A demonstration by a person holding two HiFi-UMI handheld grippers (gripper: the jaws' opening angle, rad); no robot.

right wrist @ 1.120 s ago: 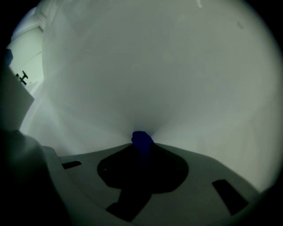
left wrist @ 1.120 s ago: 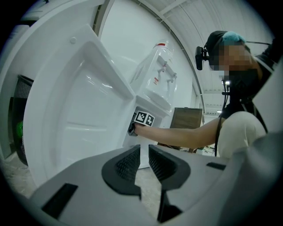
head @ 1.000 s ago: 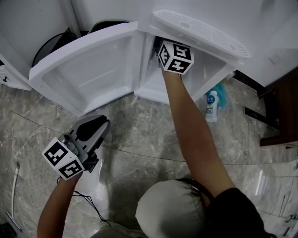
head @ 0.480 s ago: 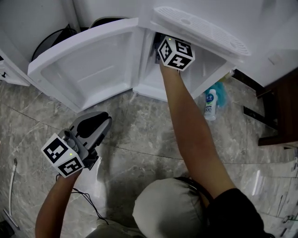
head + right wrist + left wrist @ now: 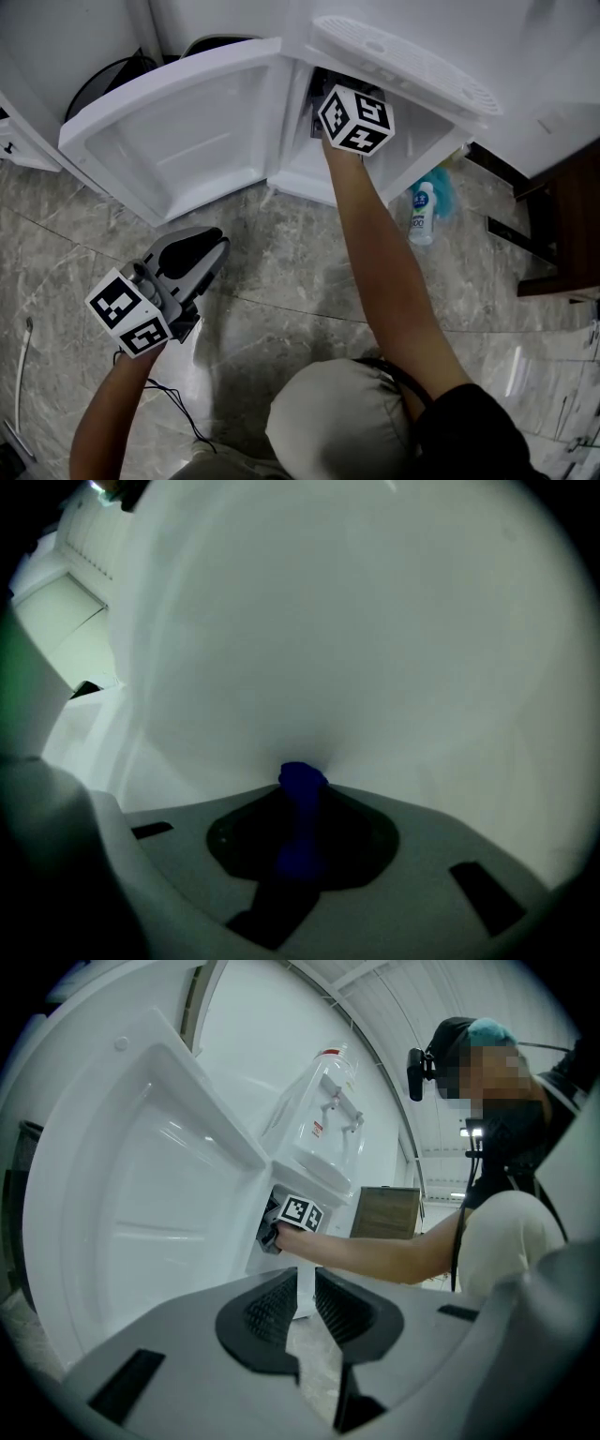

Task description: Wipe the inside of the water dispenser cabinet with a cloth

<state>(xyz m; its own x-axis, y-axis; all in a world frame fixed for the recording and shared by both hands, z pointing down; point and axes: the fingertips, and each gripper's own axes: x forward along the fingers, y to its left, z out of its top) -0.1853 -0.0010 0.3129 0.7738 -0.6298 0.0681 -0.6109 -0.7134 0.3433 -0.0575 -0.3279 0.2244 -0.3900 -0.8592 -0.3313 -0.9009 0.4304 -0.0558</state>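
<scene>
The white water dispenser (image 5: 319, 1129) stands with its cabinet door (image 5: 178, 131) swung open to the left. My right arm reaches into the cabinet (image 5: 417, 141). Only that gripper's marker cube (image 5: 356, 120) shows in the head view. In the right gripper view my right gripper (image 5: 302, 803) is shut on a dark blue cloth (image 5: 302, 785), whose tip presses against a white inner wall (image 5: 356, 630). My left gripper (image 5: 214, 246) hangs level over the floor, away from the door. Its jaws (image 5: 305, 1297) are drawn together to a thin slit with nothing in them.
A white spray bottle (image 5: 422, 211) lies on the marble floor right of the cabinet, with something teal (image 5: 444, 186) behind it. Dark wooden furniture (image 5: 562, 225) stands at the right and a black bin (image 5: 108, 89) at the back left. A thin cable (image 5: 178, 417) trails near my left arm.
The right gripper's marker cube has rolled slightly at the cabinet opening. The left gripper has stayed where it was.
</scene>
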